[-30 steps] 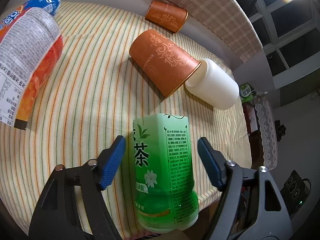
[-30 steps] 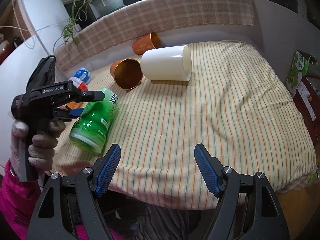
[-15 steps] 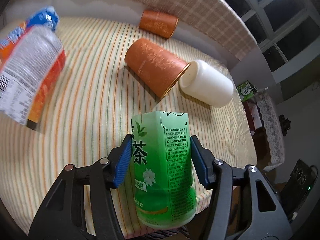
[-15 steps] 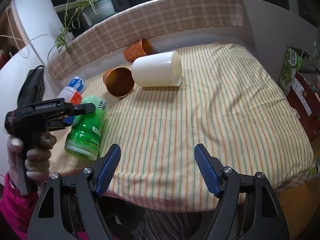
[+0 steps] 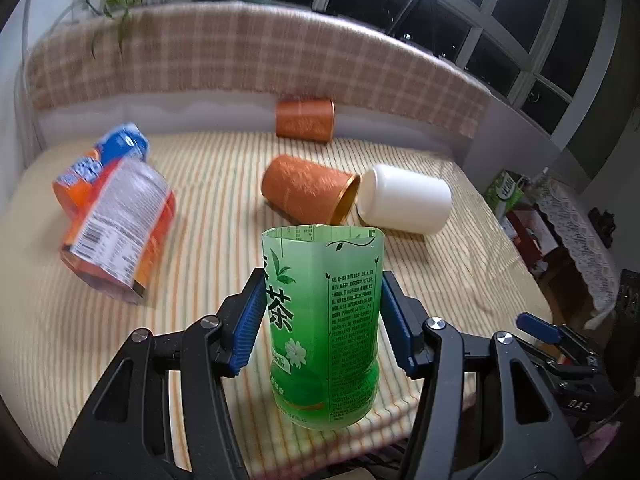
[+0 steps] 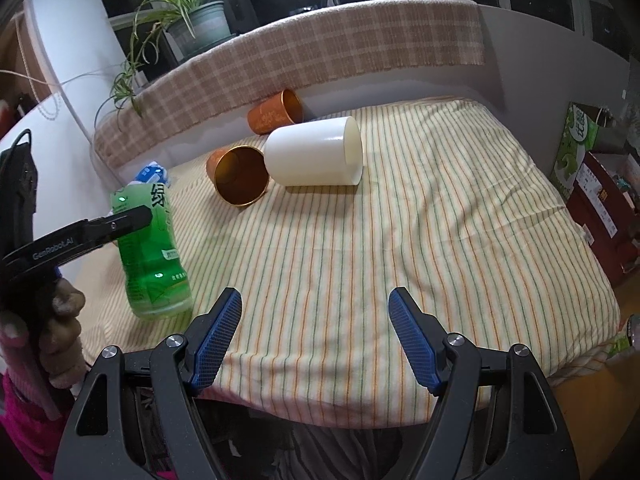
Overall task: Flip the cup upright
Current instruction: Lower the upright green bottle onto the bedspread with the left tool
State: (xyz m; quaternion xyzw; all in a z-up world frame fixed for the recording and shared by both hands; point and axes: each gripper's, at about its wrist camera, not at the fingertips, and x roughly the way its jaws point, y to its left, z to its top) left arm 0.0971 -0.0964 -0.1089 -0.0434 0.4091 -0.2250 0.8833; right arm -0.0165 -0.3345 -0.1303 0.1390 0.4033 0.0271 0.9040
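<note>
The green cup (image 5: pixel 324 320), cut from a tea bottle, stands upright with its open end up near the front left edge of the striped cloth (image 5: pixel 208 240). My left gripper (image 5: pixel 324 320) is shut on the green cup, one blue pad on each side. The green cup also shows in the right wrist view (image 6: pixel 150 252), upright, with the left gripper's finger across it. My right gripper (image 6: pixel 314 336) is open and empty above the cloth's front edge.
Two orange cups (image 5: pixel 310 194) (image 5: pixel 305 120) and a white cup (image 5: pixel 404 200) lie on their sides at the back. An orange packet cup (image 5: pixel 120 232) and a blue-orange one (image 5: pixel 100 160) lie at the left. A potted plant (image 6: pixel 192 20) stands behind the backrest.
My left gripper closed on the green cup, which lay on its side, and turned it upright on the cloth. The right gripper stayed open and barely moved.
</note>
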